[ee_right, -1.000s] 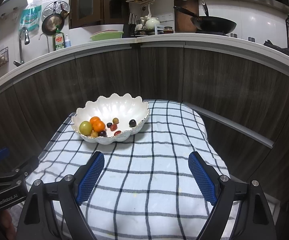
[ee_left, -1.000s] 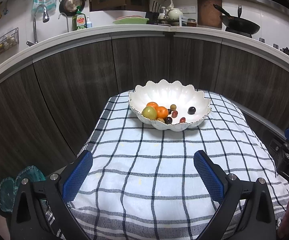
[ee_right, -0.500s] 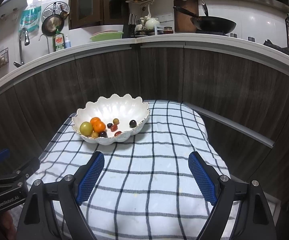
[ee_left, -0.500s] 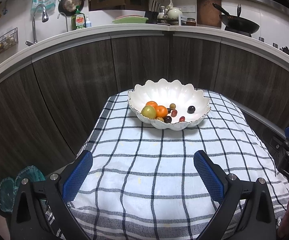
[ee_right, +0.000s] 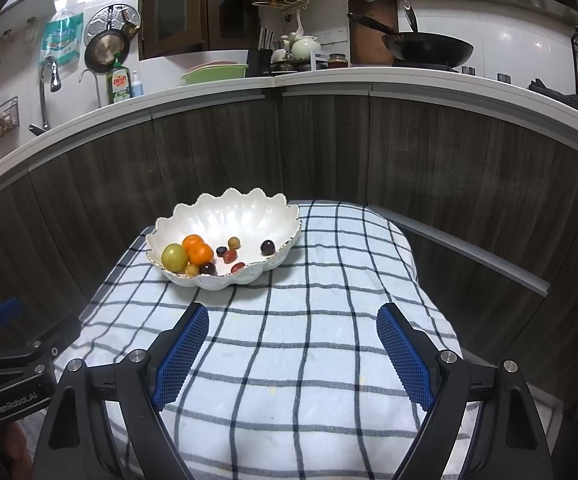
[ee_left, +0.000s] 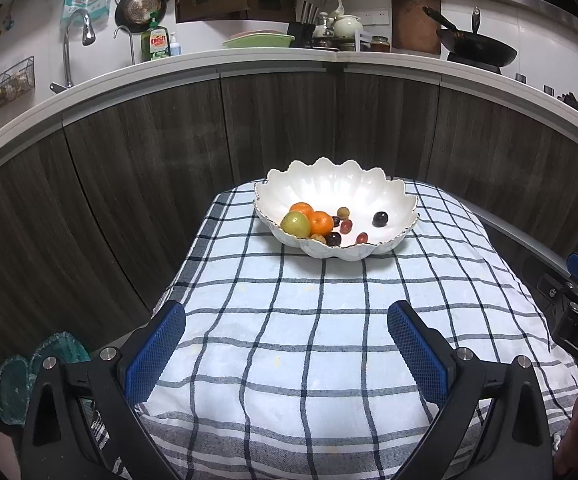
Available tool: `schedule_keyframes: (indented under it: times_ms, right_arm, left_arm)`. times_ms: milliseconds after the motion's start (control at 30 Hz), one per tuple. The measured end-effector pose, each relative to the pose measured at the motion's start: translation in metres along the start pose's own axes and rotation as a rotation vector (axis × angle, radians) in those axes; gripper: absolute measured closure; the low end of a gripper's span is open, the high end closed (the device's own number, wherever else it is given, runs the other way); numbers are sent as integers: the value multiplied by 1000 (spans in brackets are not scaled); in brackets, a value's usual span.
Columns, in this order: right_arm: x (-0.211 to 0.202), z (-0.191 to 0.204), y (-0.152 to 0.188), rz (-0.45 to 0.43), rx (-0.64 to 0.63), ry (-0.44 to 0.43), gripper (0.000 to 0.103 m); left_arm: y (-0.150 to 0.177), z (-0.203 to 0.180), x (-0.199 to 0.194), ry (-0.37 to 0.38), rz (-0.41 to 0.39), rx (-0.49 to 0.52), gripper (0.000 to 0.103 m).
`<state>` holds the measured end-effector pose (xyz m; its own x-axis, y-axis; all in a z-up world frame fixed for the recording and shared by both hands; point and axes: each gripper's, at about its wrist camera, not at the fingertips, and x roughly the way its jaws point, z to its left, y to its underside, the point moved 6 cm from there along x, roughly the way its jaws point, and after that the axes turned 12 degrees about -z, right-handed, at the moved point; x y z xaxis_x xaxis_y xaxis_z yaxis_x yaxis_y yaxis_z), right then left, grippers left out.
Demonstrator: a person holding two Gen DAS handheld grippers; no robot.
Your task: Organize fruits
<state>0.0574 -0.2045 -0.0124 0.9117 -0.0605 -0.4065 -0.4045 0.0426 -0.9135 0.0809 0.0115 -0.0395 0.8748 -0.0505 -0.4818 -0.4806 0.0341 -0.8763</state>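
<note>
white and scalloped, the bowl (ee_left: 337, 184) sits at the far end of the checked cloth (ee_left: 309, 320), and we see all the fruit inside it: a green apple (ee_left: 296, 224) touching two oranges (ee_left: 321, 222) on its left side, small grapes (ee_left: 380, 219) scattered beside them. our left gripper (ee_left: 287, 344) and right gripper (ee_right: 292, 354) both hover over the near cloth, well short of the bowl, jaws spread wide with nothing between them.
</note>
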Motion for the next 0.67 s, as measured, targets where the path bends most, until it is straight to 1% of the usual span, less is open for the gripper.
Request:
schedule_keyframes:
  times_ms: [667]
  right_arm:
    - [4,1,3,14,3,-7,16]
  left_arm:
    - [6,0,4,-1,11,1,0]
